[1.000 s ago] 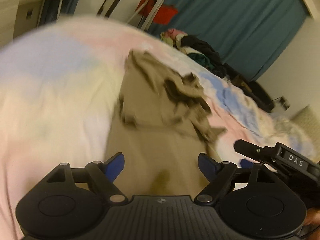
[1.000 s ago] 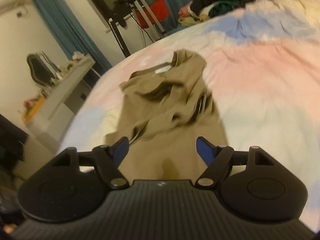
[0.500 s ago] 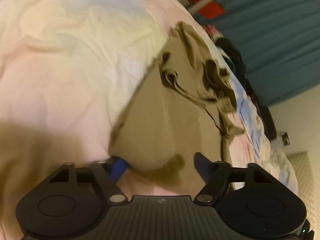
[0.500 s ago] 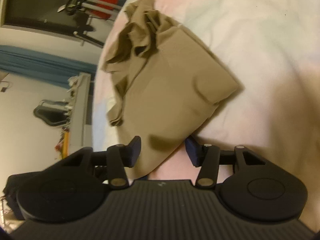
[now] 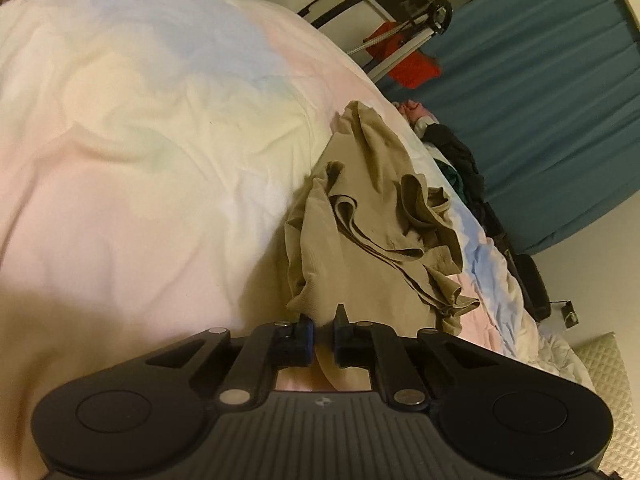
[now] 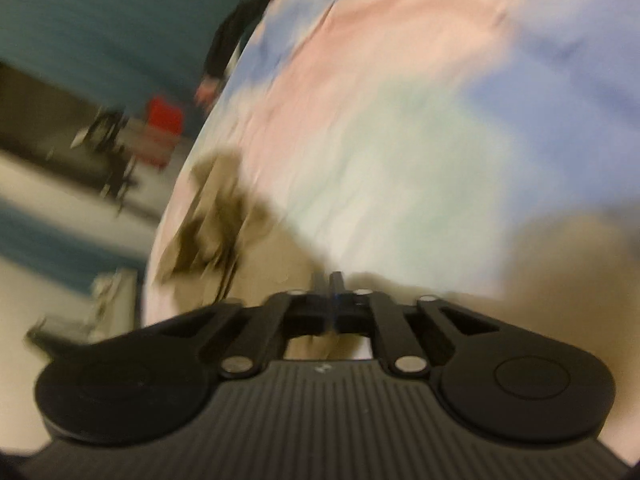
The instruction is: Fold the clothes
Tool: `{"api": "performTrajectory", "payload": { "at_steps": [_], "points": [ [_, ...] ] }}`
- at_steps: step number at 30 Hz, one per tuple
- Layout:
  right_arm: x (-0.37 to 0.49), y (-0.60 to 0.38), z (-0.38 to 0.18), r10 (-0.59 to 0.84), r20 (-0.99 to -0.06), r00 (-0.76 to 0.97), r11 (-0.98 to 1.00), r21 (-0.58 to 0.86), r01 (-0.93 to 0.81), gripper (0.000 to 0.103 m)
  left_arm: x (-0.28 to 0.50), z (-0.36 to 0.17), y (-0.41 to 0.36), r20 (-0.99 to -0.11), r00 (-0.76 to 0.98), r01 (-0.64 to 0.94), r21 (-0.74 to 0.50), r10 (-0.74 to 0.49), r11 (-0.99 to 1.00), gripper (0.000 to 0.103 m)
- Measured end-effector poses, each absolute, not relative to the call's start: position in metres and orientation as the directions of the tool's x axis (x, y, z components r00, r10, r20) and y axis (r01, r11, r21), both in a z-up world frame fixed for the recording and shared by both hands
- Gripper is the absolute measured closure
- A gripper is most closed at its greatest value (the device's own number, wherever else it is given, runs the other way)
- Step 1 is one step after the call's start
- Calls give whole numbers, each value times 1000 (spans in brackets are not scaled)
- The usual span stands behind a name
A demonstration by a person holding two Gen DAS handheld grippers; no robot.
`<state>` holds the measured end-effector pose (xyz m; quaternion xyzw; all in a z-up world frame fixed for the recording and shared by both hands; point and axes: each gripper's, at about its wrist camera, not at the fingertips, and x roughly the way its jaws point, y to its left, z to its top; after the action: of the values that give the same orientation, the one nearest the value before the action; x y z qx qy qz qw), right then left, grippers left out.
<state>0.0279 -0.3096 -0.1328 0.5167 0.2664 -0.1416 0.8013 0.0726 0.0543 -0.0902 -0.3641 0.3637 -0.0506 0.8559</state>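
Left gripper (image 5: 322,330) is closing, its jaws pinched on the near hem of the tan shirt (image 5: 372,220), which is spread on the pastel bed (image 5: 140,140); right gripper (image 6: 329,282) is pressed together on another edge of the shirt (image 6: 256,256); that view is blurred

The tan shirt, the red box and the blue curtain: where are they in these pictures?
tan shirt (image 5: 372,208): left wrist view, its crumpled middle folds.
red box (image 5: 414,68): left wrist view, its front side.
blue curtain (image 5: 560,112): left wrist view, its middle pleats.
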Motion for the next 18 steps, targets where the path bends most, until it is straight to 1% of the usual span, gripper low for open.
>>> {"api": "performTrajectory", "payload": {
  "at_steps": [2,5,6,11,13,14,15,16,18],
  "points": [
    [21,-322,-130,-39,-584,811,411,730,546,100,74,-91,55,-587,727,-183,-666,-356,724,94],
    [17,-327,-130,-40,-589,807,387,736,556,100,74,-91,54,-597,720,-185,-657,-354,731,94],
    [17,-325,-130,-24,-587,809,387,741,549,98,74,-91,53,-598,719,-185,-655,-353,733,94],
    [23,-305,-130,215,-553,805,362,811,460,94,74,-94,57,-598,713,-197,-671,-365,715,94],
    [25,-297,-132,282,-531,799,342,834,434,81,75,-95,57,-595,714,-200,-677,-367,708,94],
    [26,-294,-133,303,-521,798,332,842,424,56,76,-95,57,-593,716,-200,-680,-369,706,94],
    [27,-290,-134,324,-512,796,323,850,416,28,76,-95,58,-591,717,-199,-683,-370,703,94],
    [28,-288,-136,340,-511,789,319,853,414,20,76,-95,58,-588,718,-198,-685,-372,701,94],
    [32,-285,-141,384,-495,780,297,866,403,20,77,-95,58,-583,721,-197,-691,-375,696,94]
  ]
}}
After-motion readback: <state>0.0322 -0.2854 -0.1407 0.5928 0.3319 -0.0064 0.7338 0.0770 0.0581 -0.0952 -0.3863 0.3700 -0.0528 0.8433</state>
